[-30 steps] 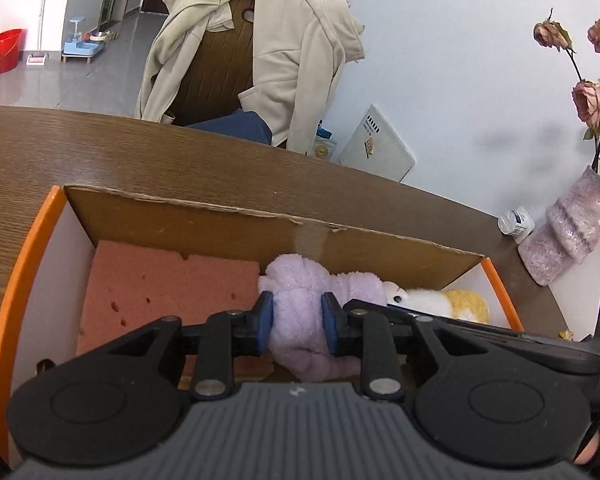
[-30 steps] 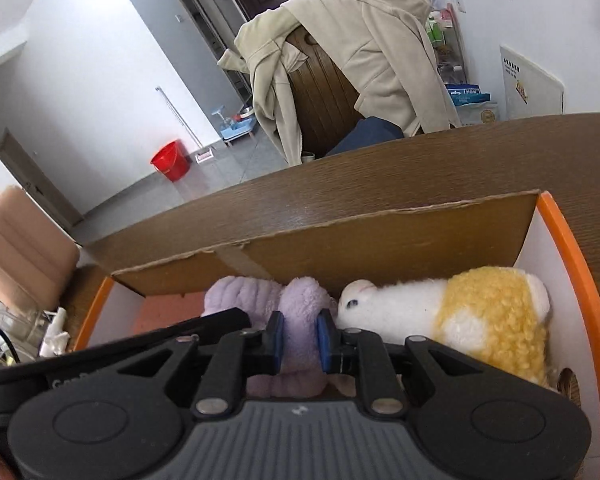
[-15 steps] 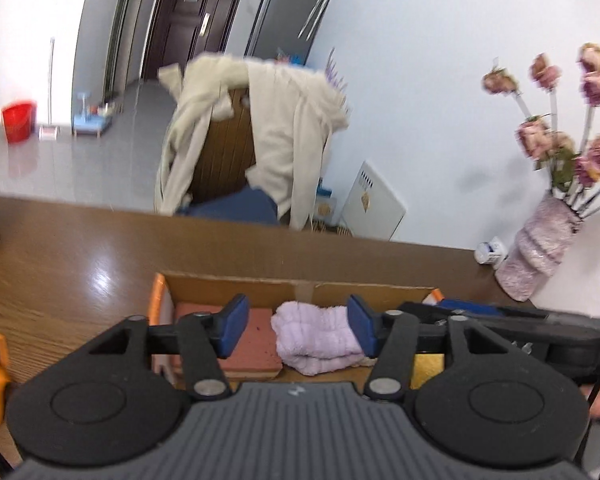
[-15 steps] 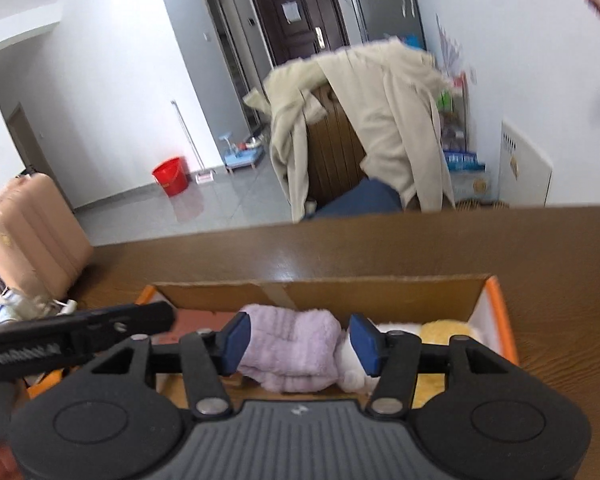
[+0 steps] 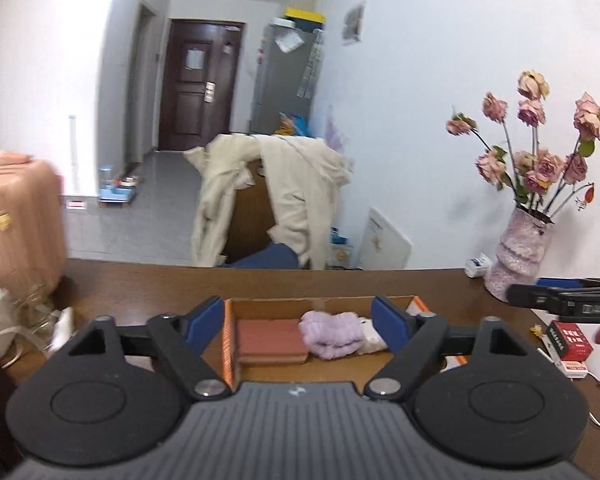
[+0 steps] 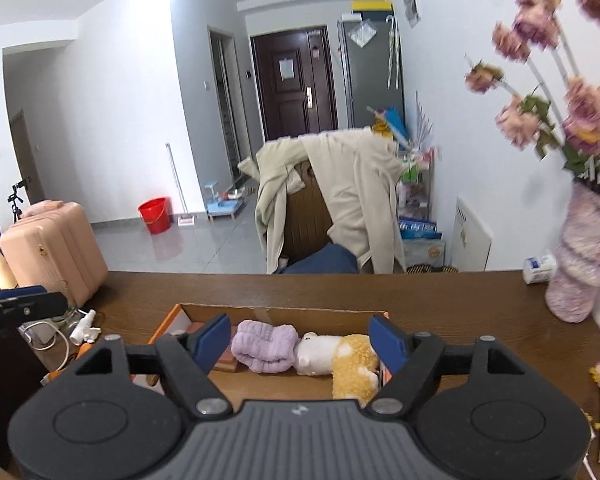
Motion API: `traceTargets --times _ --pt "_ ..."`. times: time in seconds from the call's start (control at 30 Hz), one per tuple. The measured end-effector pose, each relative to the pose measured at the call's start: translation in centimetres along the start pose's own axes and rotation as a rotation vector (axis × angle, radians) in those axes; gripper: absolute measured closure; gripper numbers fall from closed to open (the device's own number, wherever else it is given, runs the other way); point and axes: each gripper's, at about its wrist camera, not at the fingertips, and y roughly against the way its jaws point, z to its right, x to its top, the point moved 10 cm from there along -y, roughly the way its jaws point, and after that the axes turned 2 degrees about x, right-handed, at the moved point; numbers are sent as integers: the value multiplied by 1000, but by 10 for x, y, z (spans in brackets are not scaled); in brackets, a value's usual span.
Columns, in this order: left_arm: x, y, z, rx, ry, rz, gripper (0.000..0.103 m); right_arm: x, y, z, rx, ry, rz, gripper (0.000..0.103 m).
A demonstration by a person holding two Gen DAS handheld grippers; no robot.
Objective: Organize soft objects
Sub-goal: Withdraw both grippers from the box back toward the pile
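Note:
An orange-edged cardboard box (image 5: 227,332) (image 6: 168,322) sits on the brown table. Inside lie a pink sponge (image 5: 270,334), a folded lilac towel (image 5: 332,330) (image 6: 264,344) and a white-and-yellow plush toy (image 6: 340,360). In the left wrist view the plush shows only as a white bit (image 5: 374,338). My left gripper (image 5: 298,326) hangs above and behind the box, jaws opening, nothing between them. My right gripper (image 6: 300,342) is likewise raised and back from the box, jaws opening and empty. The right gripper's body (image 5: 564,306) shows at the right of the left wrist view.
A vase of dried roses (image 5: 516,256) (image 6: 584,264) stands at the table's far right beside a small white bottle (image 6: 538,268). Red boxes (image 5: 570,340) lie right of the box. Cables and a spray bottle (image 6: 82,326) lie left. A coat-draped chair (image 6: 332,200) is behind the table.
Both grippers let go of the lilac towel, opened wide, and rose up and back from the box. The towel stays in the box between sponge and plush.

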Motion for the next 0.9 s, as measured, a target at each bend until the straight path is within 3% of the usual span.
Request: traceTargets --times 0.13,0.3,0.47,0.5,0.57,0.67,0.77,0.9 --pt "-32 52 -5 40 -4 80 10 -27 45 -14 13 37 72 18" --pt "-89 121 -3 47 -18 215 0 -90 95 -31 67 26 136 17" --pt "-160 173 -5 94 -49 294 0 -162 145 -55 30 112 235 11" --pt "-172 180 -8 105 -37 296 0 -175 153 -59 38 108 252 6" --pt "-200 191 -11 130 -22 288 0 -205 167 -66 51 85 270 6" --pt "-228 201 -8 154 -93 276 0 -246 186 -76 28 66 286 6" --pt "-238 199 -5 129 -117 253 0 -276 195 -86 40 34 273 6" --pt "-236 191 -8 122 -91 252 0 -290 185 -96 60 46 223 6"
